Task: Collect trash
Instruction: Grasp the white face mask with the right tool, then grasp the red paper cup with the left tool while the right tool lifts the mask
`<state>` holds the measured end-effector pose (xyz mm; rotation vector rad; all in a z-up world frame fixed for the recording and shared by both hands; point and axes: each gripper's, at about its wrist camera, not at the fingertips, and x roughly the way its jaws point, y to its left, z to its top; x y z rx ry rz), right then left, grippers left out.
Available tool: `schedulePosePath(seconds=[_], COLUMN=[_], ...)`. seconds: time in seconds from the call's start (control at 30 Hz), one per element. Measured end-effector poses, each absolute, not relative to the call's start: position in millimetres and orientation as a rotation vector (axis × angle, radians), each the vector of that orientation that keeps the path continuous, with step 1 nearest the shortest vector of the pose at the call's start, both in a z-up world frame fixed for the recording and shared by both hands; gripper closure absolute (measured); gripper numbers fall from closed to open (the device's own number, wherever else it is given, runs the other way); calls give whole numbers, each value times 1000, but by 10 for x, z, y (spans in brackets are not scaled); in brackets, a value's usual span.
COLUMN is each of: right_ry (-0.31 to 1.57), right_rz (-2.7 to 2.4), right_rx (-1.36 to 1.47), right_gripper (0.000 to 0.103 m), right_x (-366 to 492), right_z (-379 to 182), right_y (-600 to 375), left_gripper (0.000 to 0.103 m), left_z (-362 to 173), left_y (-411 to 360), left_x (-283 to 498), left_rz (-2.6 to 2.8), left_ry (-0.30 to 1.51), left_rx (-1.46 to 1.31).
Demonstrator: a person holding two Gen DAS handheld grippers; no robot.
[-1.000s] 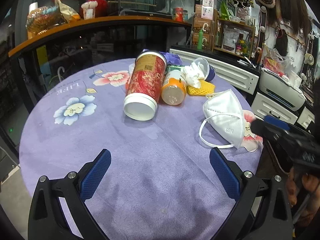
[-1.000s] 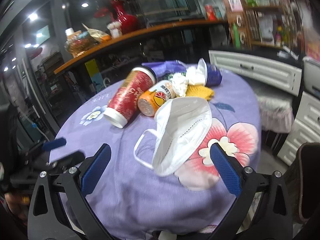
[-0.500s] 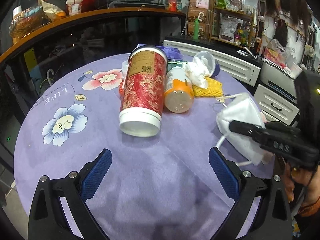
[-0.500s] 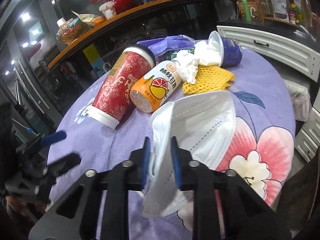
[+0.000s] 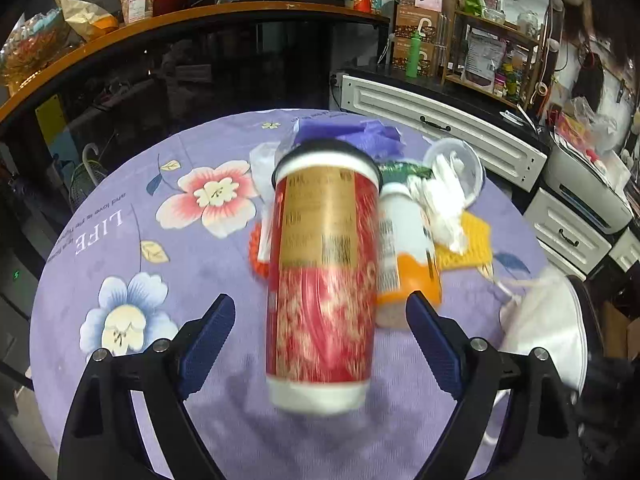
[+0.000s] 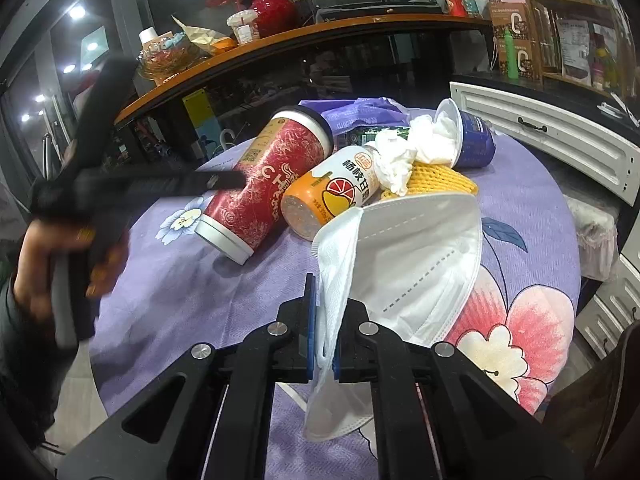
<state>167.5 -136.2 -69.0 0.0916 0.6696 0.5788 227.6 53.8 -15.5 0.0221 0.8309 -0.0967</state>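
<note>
Pinching a crumpled white face mask, your right gripper is clamped tight; your left gripper, wide but just narrowing, straddles a toppled red-and-gold cup untouched.

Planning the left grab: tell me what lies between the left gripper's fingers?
The red paper cup, lying on its side, untouched, in the left wrist view.

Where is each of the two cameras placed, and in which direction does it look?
Left wrist: on the left gripper, looking down over open fingers at the red cup.
Right wrist: on the right gripper, fingers shut on the white mask; the person's left hand shows.
Shared: cup, mask, orange bottle, purple tablecloth.
</note>
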Motion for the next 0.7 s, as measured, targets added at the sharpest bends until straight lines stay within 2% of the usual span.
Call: schedulePosePath(seconds=[0.2,0.57,0.63,0.7], right_ry=[663,672,668,661], right_rz=[576,590,591,592], right_rx=[79,68,71,79], right_gripper=[96,96,96,96], right_x=[1672,1692,1687,1674], right_z=[-651,-644,-631,-611], right_y=[-1376,-1380,-1394,-1413], left_gripper=[17,17,25,25], left_z=[-231,-342,-331,-314], left_y=[482,449,457,485], left_x=[2732,3009,2985,2951], left_rz=[-117,-100,-108,-101], left_ry=[921,993,984,974], left_rx=[11,60,51,41])
